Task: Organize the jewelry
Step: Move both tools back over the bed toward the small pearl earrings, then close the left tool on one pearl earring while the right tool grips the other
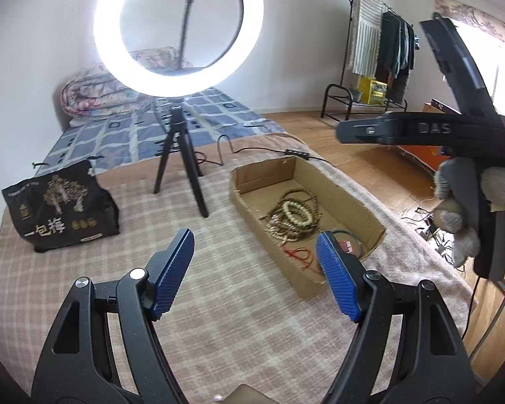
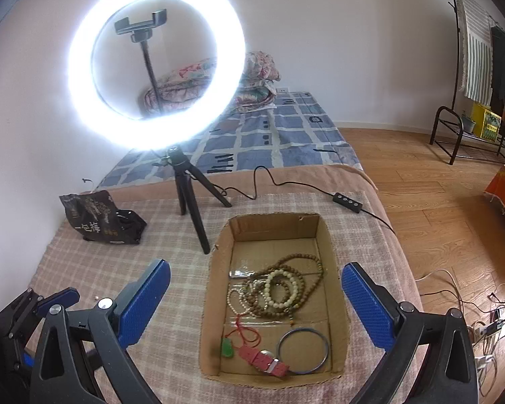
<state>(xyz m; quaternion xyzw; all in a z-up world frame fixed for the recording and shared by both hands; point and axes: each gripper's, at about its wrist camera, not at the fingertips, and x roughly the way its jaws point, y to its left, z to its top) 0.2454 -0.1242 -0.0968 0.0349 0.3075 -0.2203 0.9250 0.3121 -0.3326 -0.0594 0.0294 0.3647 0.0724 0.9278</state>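
- Lying in an open cardboard box, the jewelry is all together on the box floor.
- The box stands on a checked blanket that covers the table.
- A pile of bead strings, brown and cream, is in the middle of the box.
- Nearer to the cameras lie a green pendant on a red cord, a red strap and a grey-blue bangle; the strap's end touches the bangle.
- The left hand-held gripper hovers over the blanket just beside the box, its blue fingers wide apart and holding nothing.
- The right hand-held gripper is above the near part of the box, fingers also wide apart, nothing between them.
- In the left view the right hand-held gripper is seen from the side, held by a gloved hand to the right of the box.
- A ring light on a small tripod stands behind the box, lit.
- A black bag lies to the left of the tripod.
- Behind the table there is a bed, and a clothes rack at the far right.
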